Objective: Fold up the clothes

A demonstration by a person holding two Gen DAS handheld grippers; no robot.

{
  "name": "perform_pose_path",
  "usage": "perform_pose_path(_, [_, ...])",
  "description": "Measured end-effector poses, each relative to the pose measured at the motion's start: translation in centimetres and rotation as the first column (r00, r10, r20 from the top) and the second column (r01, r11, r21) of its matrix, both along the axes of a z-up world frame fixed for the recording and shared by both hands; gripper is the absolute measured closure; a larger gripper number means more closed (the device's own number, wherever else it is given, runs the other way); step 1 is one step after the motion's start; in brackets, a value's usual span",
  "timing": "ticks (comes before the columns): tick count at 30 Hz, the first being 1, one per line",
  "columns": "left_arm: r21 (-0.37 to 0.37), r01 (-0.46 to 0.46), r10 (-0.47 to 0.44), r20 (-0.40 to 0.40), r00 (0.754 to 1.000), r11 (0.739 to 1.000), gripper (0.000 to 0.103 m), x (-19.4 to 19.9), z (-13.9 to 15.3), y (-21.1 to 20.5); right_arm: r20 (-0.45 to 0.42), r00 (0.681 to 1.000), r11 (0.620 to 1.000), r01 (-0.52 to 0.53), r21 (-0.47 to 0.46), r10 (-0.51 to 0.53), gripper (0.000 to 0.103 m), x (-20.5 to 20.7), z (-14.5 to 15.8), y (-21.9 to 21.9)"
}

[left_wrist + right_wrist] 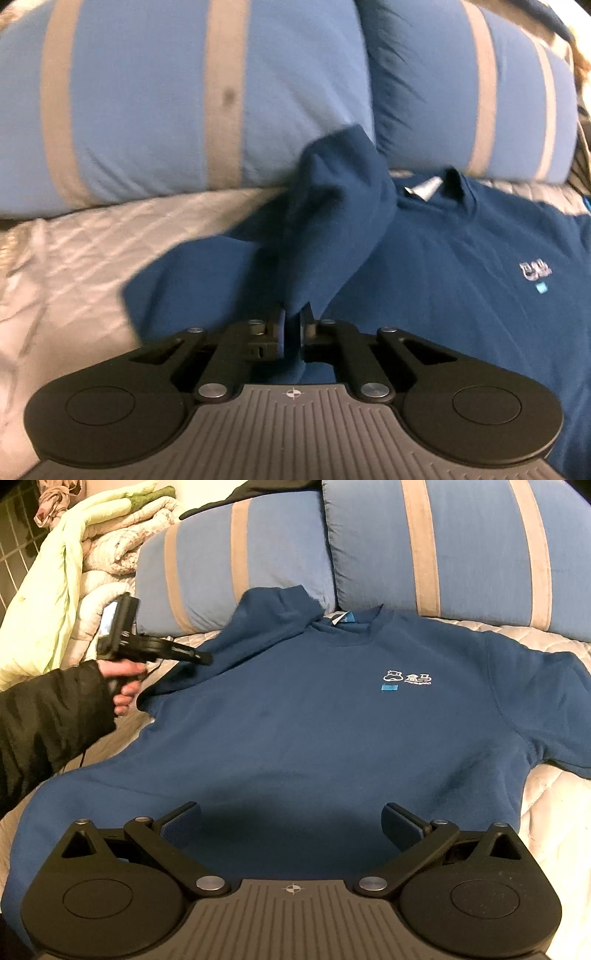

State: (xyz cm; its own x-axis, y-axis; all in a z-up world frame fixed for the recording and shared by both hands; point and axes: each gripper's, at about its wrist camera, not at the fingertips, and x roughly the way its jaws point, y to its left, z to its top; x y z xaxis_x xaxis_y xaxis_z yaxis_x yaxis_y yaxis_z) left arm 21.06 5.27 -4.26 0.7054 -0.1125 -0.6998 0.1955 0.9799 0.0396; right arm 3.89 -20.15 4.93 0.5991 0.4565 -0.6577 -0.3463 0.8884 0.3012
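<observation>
A dark blue t-shirt (pixel 314 716) lies front up on the bed, collar toward the pillows, with a small white logo (pixel 408 677) on its chest. My left gripper (pixel 293 325) is shut on the shirt's left sleeve (pixel 332 206) and holds it lifted and bunched above the shirt. It also shows in the right wrist view (pixel 199 657), held by a hand at the shirt's left shoulder. My right gripper (pixel 291 827) is open and empty, low over the shirt's lower hem. The right sleeve (pixel 546 709) lies spread out flat.
Two blue pillows with beige stripes (pixel 443 554) lean at the head of the bed, right behind the collar. A quilted pale bedspread (pixel 74 266) covers the bed. Folded light blankets (pixel 92 546) are piled at the far left.
</observation>
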Motion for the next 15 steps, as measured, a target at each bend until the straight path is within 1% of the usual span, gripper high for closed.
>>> perform_pose_path(3, [-0.005,-0.045,0.045,0.017,0.999,0.999,0.096,-1.8,1.6,1.9,0.003,1.0,1.0,-0.001,-0.002,0.001,0.0,-0.1,0.0,0.0])
perform_pose_path(7, [0.006,-0.094,0.094,0.036,0.995,0.996,0.096,-4.3,3.1,4.5,0.015,1.0,1.0,0.002,-0.007,-0.002,0.0,-0.3,0.1,0.1])
perform_pose_path(11, [0.057,-0.142,0.139,0.048,0.989,0.988,0.096,-6.4,3.5,6.2,0.018,1.0,1.0,0.002,-0.01,-0.001,0.0,-0.2,0.0,0.1])
perform_pose_path(15, [0.088,-0.165,0.162,0.046,0.986,0.982,0.096,-8.7,3.5,7.3,0.026,1.0,1.0,0.005,-0.016,-0.004,0.0,-0.4,0.1,0.2])
